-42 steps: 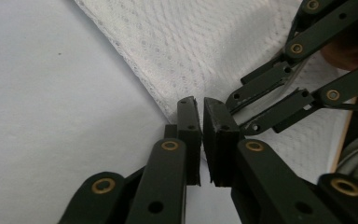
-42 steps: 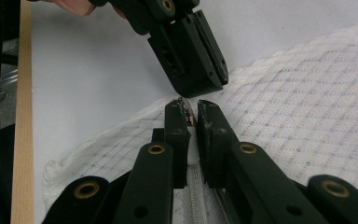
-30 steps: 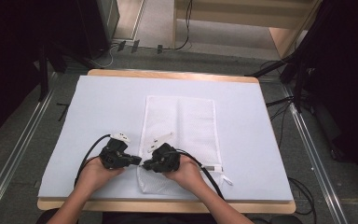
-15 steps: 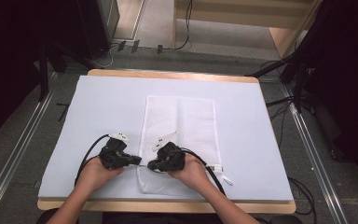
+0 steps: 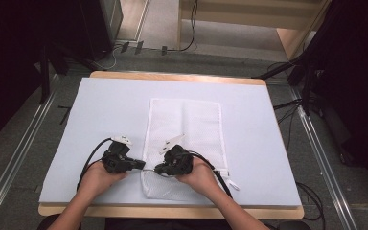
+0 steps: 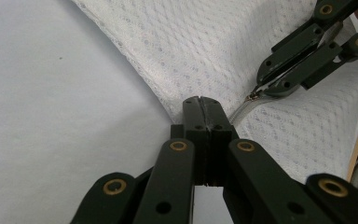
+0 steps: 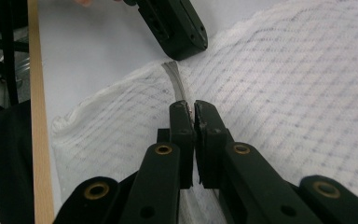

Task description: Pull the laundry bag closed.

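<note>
The white mesh bag lay flat on the pale blue table cover, near the front edge. The left gripper was pinched on the bag's left edge, and the right gripper, just beside it, was clamped on the bag's zipper pull.

A mesh laundry bag lies on the table mat; both grippers meet at its near left edge.
</note>
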Motion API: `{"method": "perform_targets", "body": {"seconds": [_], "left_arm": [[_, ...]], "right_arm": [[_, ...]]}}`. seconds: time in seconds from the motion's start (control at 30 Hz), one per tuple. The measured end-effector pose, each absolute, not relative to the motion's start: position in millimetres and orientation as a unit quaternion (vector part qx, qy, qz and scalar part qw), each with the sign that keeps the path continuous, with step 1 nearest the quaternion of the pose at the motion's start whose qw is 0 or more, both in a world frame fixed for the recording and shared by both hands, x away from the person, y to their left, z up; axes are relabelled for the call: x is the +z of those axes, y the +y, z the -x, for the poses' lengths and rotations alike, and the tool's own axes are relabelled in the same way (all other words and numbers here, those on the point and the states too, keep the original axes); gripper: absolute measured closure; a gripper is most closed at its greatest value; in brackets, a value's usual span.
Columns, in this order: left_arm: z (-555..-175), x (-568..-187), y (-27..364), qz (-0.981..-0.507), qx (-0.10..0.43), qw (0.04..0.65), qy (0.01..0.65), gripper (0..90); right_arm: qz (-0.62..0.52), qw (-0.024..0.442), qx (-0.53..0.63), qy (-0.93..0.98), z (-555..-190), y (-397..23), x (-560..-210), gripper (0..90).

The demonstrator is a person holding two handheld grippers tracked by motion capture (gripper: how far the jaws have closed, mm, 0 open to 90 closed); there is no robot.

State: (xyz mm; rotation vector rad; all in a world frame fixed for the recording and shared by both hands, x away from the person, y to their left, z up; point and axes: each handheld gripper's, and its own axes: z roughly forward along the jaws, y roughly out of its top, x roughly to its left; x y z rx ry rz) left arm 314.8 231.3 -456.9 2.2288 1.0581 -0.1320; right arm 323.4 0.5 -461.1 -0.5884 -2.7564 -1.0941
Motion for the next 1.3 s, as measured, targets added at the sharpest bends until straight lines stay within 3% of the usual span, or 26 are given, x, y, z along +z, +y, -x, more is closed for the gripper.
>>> {"method": "perform_targets", "body": {"seconds": [1.3], "left_arm": [[-315.3, -458.7, 233.8, -0.85, -0.056, 0.339, 0.4, 90.0]], "right_arm": [[0.211, 0.078, -0.378, -0.898, -327.0, -38.5, -457.6, 89.0]]}}
